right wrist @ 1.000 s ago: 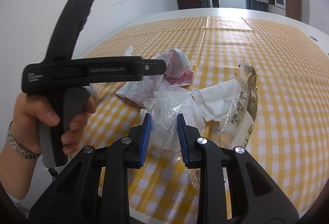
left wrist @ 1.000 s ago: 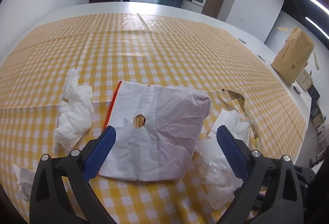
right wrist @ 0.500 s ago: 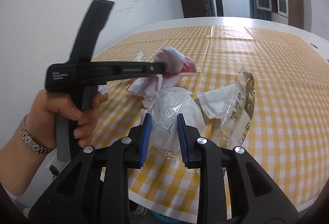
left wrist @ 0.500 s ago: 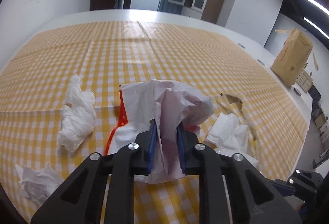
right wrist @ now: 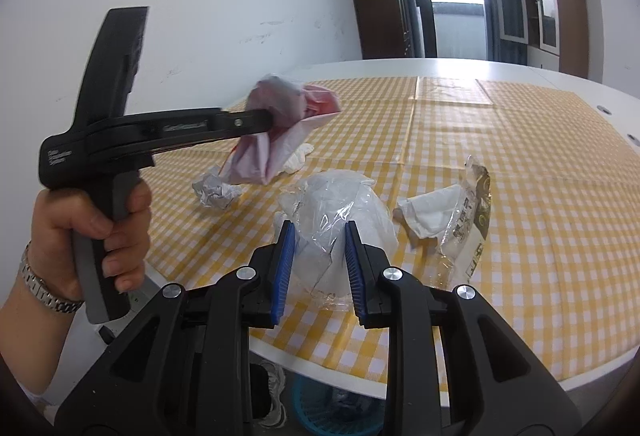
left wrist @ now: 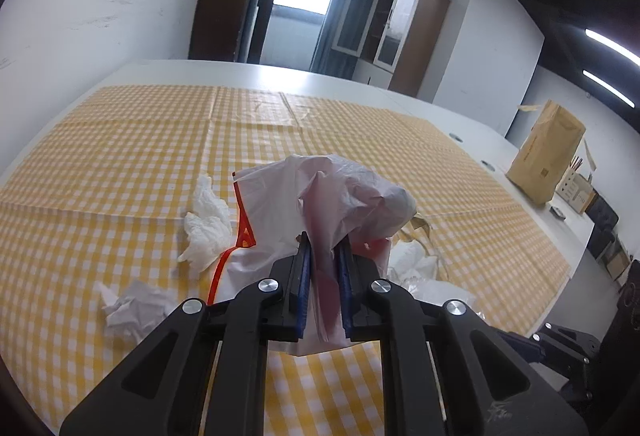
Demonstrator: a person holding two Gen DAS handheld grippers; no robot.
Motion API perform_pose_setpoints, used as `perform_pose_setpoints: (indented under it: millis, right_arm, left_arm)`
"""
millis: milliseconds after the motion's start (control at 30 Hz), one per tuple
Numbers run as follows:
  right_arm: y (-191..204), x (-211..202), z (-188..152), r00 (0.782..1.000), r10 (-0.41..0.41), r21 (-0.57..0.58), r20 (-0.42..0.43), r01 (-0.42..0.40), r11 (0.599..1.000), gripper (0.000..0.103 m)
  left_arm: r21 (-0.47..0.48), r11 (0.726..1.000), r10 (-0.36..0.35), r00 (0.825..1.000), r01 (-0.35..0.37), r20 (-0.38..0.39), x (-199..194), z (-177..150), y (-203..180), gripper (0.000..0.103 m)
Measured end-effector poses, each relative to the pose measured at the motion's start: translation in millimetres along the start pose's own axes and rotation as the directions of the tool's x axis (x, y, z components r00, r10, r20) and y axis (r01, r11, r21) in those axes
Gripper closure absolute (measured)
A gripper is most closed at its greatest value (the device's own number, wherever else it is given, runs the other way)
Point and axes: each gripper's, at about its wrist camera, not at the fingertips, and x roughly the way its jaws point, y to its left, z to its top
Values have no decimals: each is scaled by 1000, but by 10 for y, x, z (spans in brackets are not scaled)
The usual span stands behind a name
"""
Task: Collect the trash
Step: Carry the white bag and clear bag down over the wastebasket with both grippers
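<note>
My left gripper point(left wrist: 324, 284) is shut on a white paper bag with a red edge point(left wrist: 320, 195) and holds it lifted above the checked tablecloth; the bag point(right wrist: 280, 131) and left gripper point(right wrist: 264, 121) also show in the right wrist view. My right gripper point(right wrist: 318, 260) is narrowly open around a crumpled clear plastic wrapper with white paper point(right wrist: 340, 211); whether the pads touch it is unclear. Crumpled tissues point(left wrist: 208, 224) point(left wrist: 128, 310) lie on the cloth. A torn snack packet point(right wrist: 472, 211) lies to the right.
A yellow checked cloth point(left wrist: 120, 163) covers the white table point(right wrist: 440, 65). A blue basket point(right wrist: 332, 408) stands on the floor under the near table edge. A brown paper bag point(left wrist: 548, 155) stands at the far right. A white wall runs on the left.
My left gripper closed on the white bag and raised it off the cloth. My right gripper lifted slightly, with the plastic wrapper still between its fingers.
</note>
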Motion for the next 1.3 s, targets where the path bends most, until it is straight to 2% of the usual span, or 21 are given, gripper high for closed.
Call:
perform_pose_setpoints:
  millis: [100, 233, 533, 633, 867, 967, 1133, 1300]
  right_arm:
    - [83, -124, 0, 1000, -13, -8, 16, 13, 1000, 79]
    - [143, -256, 9, 998, -40, -23, 41, 41, 999, 79]
    - [328, -537, -84, 995, -51, -47, 88, 56, 997, 79]
    - [374, -619, -162, 994, -45, -47, 96, 50, 998, 79]
    - [388, -889, -340, 993, -46, -37, 106, 50, 998, 79]
    - [440, -1092, -430, 987, -77, -38, 139, 83, 996, 79]
    - [507, -1361, -568, 984, -72, -58, 164, 83, 995, 79]
    - [479, -1450, -777, 989, -51, -36, 136, 56, 998, 79]
  left_arm:
    - [-17, 1000, -7, 1000, 8, 29, -234, -57, 39, 92]
    - [37, 999, 14, 997, -17, 78, -537, -189, 19, 92]
    - [58, 997, -65, 992, 59, 106, -1162, -516, -113, 92]
    - [69, 996, -59, 991, 51, 121, -1334, -643, -194, 92]
    - [69, 996, -68, 992, 61, 107, -1576, -951, -318, 92]
    - [68, 995, -82, 991, 75, 110, -1661, -1096, -350, 92]
    - [52, 994, -97, 989, 91, 112, -1776, -1297, -395, 92]
    - [60, 990, -131, 986, 126, 99, -1896, -1508, -460, 92]
